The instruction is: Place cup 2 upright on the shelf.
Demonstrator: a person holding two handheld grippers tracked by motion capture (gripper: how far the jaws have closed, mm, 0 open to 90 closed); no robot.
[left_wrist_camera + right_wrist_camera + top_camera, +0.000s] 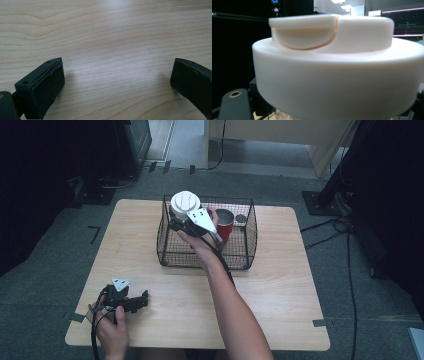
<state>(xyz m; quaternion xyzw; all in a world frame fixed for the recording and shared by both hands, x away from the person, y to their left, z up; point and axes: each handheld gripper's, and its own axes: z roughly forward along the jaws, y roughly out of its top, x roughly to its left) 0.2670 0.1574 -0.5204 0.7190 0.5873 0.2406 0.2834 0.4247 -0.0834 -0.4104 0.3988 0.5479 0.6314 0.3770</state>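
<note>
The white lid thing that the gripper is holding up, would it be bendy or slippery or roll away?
The white lid is probably stiff: in the right gripper view it looks like thick, solid plastic. Its smooth surface may be a little slippery, so the right gripper likely needs a firm squeeze. It is round, so on its edge it could roll; laid flat on the table it should stay put.

A pale wood-grain table [280, 285] is showing a smooth, faintly sheened top, its grain lines running clear beneath the matt black left gripper [117, 82], whose jaw pads are looking rubbery and dull. On the table, a basket [170, 245] of thin black wire mesh is standing. Just above the basket's rim, a white lid [332, 75] is looking like smooth, matt plastic. Inside the basket, a red cup [226, 227] is showing a glossy wall. A grey carpet-like floor [350, 260] is surrounding the table.
</note>
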